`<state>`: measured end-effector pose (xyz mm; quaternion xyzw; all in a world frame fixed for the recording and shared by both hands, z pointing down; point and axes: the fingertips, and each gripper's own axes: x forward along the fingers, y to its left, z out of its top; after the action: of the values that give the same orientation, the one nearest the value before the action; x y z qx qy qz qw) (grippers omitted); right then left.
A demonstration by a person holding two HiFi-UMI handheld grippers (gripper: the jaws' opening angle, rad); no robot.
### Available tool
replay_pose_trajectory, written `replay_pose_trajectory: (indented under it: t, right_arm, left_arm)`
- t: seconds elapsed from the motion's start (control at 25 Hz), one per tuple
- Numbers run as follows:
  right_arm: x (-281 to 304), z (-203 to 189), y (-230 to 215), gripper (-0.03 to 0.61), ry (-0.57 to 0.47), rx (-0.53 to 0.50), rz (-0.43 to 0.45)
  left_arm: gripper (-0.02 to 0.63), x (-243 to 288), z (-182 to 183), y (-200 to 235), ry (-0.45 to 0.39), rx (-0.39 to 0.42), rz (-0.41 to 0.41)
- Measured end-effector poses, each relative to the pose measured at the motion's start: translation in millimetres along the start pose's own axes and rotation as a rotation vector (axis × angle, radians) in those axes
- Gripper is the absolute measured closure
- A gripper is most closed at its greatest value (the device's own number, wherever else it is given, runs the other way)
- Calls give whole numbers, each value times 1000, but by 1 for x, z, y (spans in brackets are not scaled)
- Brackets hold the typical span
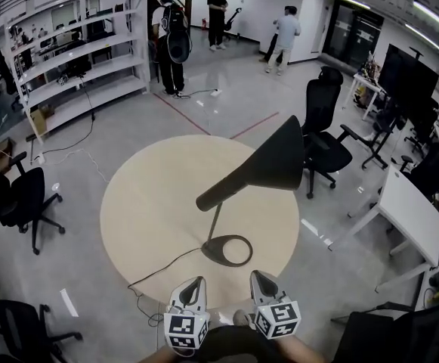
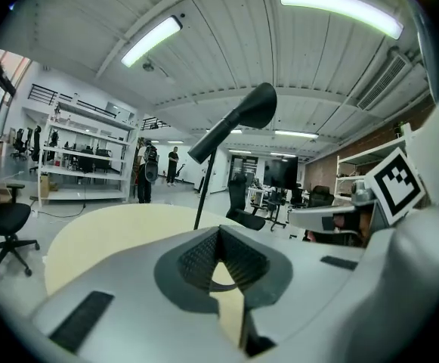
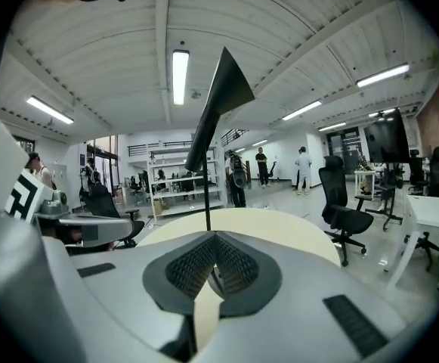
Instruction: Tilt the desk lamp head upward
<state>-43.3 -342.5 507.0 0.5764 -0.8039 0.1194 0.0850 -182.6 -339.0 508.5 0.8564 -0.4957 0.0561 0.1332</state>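
Note:
A black desk lamp stands on the round beige table [image 1: 147, 203]. Its ring base [image 1: 227, 249] sits near the table's front edge, and a thin stem [image 1: 214, 221] rises from it. The cone head [image 1: 268, 165] is tilted, wide mouth up and to the right. My left gripper [image 1: 197, 282] and right gripper [image 1: 259, 276] hover side by side at the near edge, just short of the base. Both are shut and empty. The left gripper view has the lamp head [image 2: 238, 118] high above the shut left gripper [image 2: 219, 233]. In the right gripper view the head [image 3: 219, 97] rises over the shut right gripper [image 3: 214, 237].
The lamp's cable [image 1: 159, 269] trails off the table's front left. Black office chairs stand at the left [image 1: 19, 199] and right [image 1: 323, 138]. A white desk [image 1: 408, 210] is at the right and shelving [image 1: 75, 59] at the far left. Several people stand at the back.

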Motion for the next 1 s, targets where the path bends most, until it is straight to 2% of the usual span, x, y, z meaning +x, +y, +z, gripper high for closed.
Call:
replay_pose_trajectory:
  t: [0.2,0.36,0.48,0.68,0.84,1.0]
  right_arm:
    - [-12,-17,16,563,21,18,-57]
    - [-28,-18,22,563,42,12,-99]
    - [-37,-11,25,563,29,0,-94]
    - [-62,-7,21,563,-5,-22,-54]
    - [-113,-20,5,563,-21,-29,-49]
    - [-177,-34,-21,563,-45,-43,-41]
  left_arm:
    - [568,-10,-44,-5,77,-27,-87]
    - [569,-21,-45,-16,92,-29,-154]
    - [569,-31,-40,-18,91,-35,-148]
    - [569,-41,-42,-30,93,-55,-87]
    - [568,-58,-54,-79,96,-42,-92]
    - [569,-78,-68,-153,96,-29,-95]
